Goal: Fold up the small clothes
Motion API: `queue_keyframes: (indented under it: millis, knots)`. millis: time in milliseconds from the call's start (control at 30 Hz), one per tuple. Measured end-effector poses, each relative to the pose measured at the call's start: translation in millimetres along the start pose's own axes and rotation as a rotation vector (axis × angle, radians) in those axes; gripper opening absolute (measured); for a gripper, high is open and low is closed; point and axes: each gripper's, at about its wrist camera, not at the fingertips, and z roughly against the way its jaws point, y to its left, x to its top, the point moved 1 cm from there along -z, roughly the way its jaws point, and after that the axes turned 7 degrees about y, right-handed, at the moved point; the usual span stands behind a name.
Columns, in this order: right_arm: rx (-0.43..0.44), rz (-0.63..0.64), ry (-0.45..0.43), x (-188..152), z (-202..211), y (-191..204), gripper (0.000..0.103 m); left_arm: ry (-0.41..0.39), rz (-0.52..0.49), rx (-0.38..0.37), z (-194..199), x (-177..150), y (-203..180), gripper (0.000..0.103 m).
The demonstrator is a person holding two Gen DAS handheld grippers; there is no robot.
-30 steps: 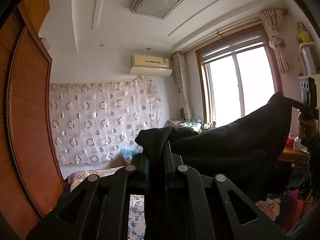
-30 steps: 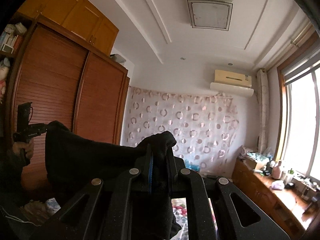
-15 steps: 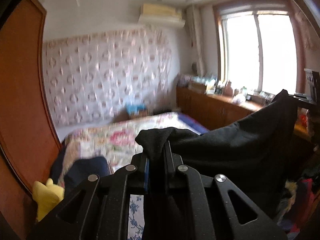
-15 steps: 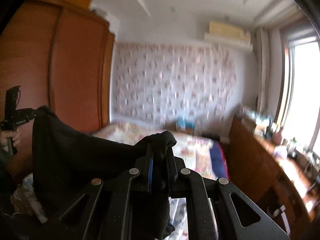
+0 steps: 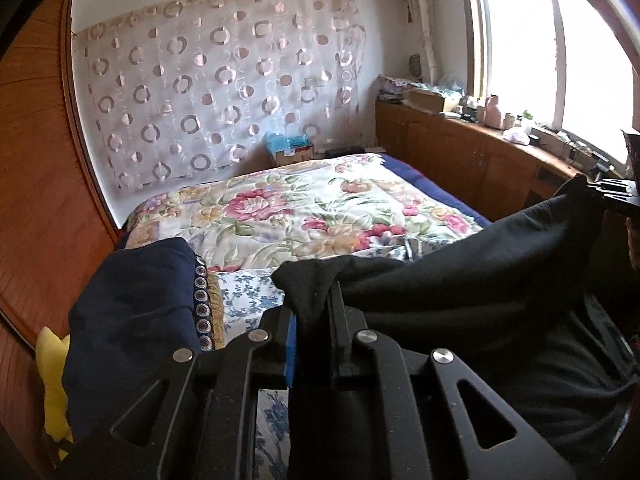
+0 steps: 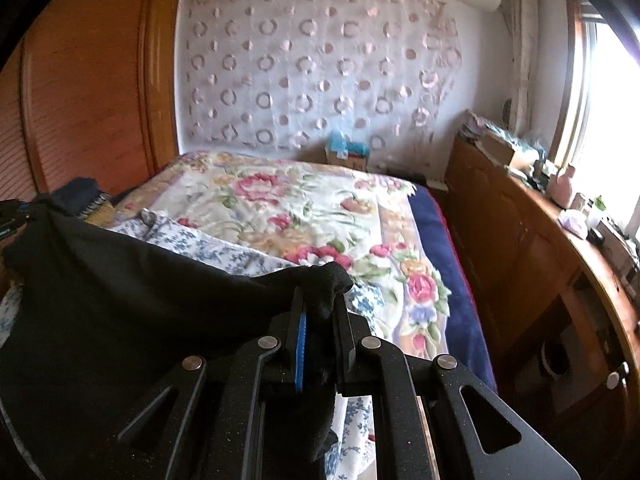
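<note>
A black garment [image 5: 460,280] hangs stretched between my two grippers above the bed. My left gripper [image 5: 311,300] is shut on one corner of it. My right gripper [image 6: 320,300] is shut on the other corner, and the cloth [image 6: 120,300] sags away to the left in that view. The right gripper also shows at the far right of the left wrist view [image 5: 612,194], and the left gripper at the far left of the right wrist view [image 6: 12,216]. The lower part of the garment is hidden behind the gripper bodies.
A bed with a floral quilt [image 5: 312,208] lies below and ahead. A dark navy cloth pile [image 5: 132,320] and a yellow item [image 5: 50,380] lie at its left. A blue-flowered white cloth [image 6: 208,248] lies near. A wooden wardrobe [image 6: 80,100] stands left, a low cabinet [image 6: 540,260] right.
Both grippers have tilted down from facing the ceiling to facing the bed, with the black garment still stretched between them. The garment has come lower, toward the quilt.
</note>
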Motion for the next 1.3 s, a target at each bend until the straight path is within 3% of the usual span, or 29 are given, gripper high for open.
queue_keyframes:
  millis: [100, 167, 267, 367, 733, 1033, 1167, 1200, 1300]
  knots:
    - [0.001, -0.044, 0.042, 13.1, -16.9, -1.9, 0.017, 0.033, -0.002, 0.02, -4.8, -0.3, 3.2, 0.023]
    - [-0.015, -0.078, 0.081, 15.7, -27.4, -1.0, 0.036, 0.041, 0.006, -0.016, 0.0, -7.5, 3.8, 0.037]
    - [-0.023, -0.099, 0.082, 10.7, -21.2, 1.4, 0.039, 0.054, 0.013, -0.059, 9.2, -21.3, 4.0, 0.057]
    - [0.007, -0.101, 0.095, -3.6, -10.3, 10.8, 0.039, 0.079, 0.025, -0.078, 19.6, -40.9, 3.3, 0.067]
    - [0.176, -0.145, 0.179, -68.6, 15.7, 37.4, 0.039, 0.174, 0.052, -0.102, 35.8, -114.1, -13.7, 0.068]
    - [0.168, -0.124, 0.265, -60.3, 0.9, 40.3, 0.039, 0.242, 0.044, -0.09, 17.2, -128.1, -15.7, 0.068]
    - [0.154, -0.119, 0.256, -55.3, 4.9, 36.2, 0.039, 0.26, 0.053, -0.085, 10.9, -131.5, -12.7, 0.068]
    - [0.152, -0.118, 0.254, -55.3, 5.5, 35.8, 0.038, 0.266, 0.054, -0.085, 9.2, -132.4, -12.2, 0.068]
    - [0.169, -0.082, 0.242, -54.3, 14.5, 39.2, 0.009, 0.275, 0.042, -0.08, 5.0, -136.0, -13.2, 0.068]
